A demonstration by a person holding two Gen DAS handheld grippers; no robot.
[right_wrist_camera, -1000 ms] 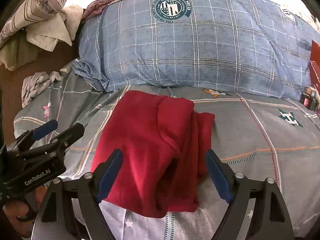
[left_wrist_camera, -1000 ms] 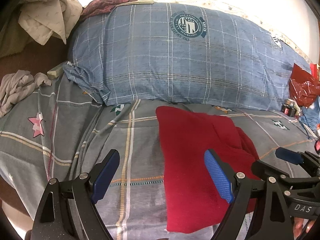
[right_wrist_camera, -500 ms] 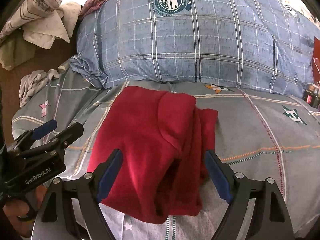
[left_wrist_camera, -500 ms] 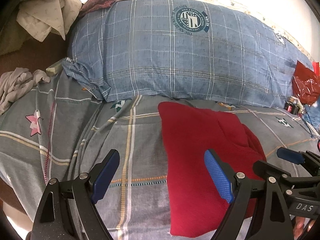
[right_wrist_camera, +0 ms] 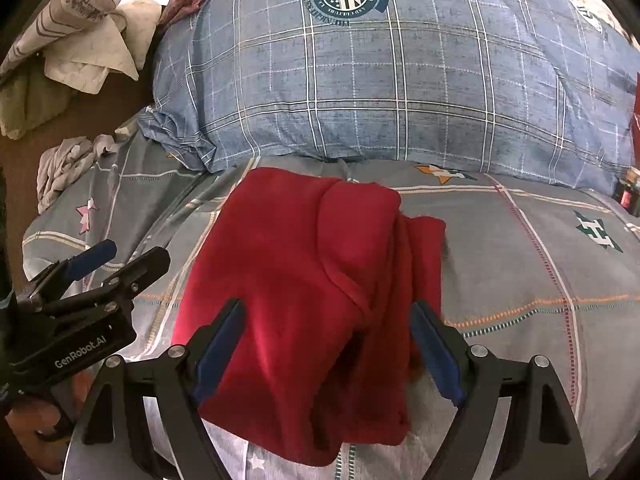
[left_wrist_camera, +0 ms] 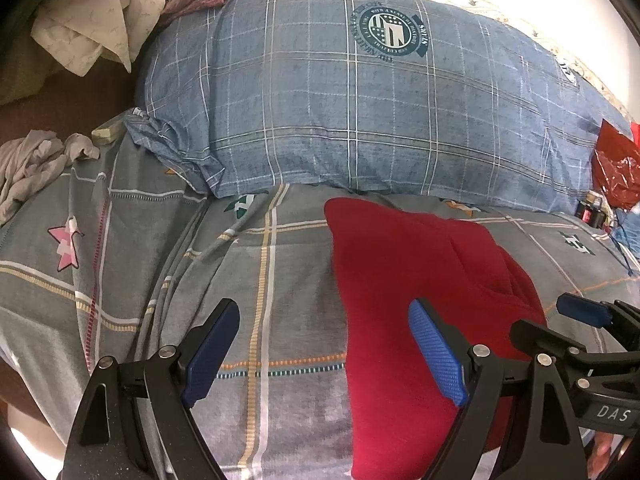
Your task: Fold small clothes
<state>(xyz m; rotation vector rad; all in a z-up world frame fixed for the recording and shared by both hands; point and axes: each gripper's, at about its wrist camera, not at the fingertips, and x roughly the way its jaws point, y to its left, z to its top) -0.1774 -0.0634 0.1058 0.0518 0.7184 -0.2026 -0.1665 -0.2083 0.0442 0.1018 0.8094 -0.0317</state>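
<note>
We've got both tools hanging over the bed with nothing in them: the left gripper (left_wrist_camera: 324, 354) has its blue pads spread wide over bare sheet, with its right pad (left_wrist_camera: 436, 354) just over the left edge of the red garment (left_wrist_camera: 404, 280). The right gripper (right_wrist_camera: 326, 354) is spread just as wide and sits straight above the near part of that same red garment (right_wrist_camera: 304, 280), pads on either side of it, not pinching; we can't tell if the tips brush the fabric. From the right wrist view the left gripper (right_wrist_camera: 116, 260) shows at the left, with a bit of the hand (right_wrist_camera: 40, 420) holding it at the near-left corner. The red piece lies in a rough fold on the grey checked bedsheet (right_wrist_camera: 520, 280), with a doubled-over flap on its right side and its near edge drooping toward us. Right behind it, at the far side, there's a big blue plaid pillow (left_wrist_camera: 360, 120) with a round badge print. Far left there's a pile of pale crumpled cloths (left_wrist_camera: 88, 32), and a grey crumpled garment (left_wrist_camera: 32, 164) lies at the left edge of the sheet. Way over on the right sits a red crinkly bag (left_wrist_camera: 616, 168) next to the pillow end.
</note>
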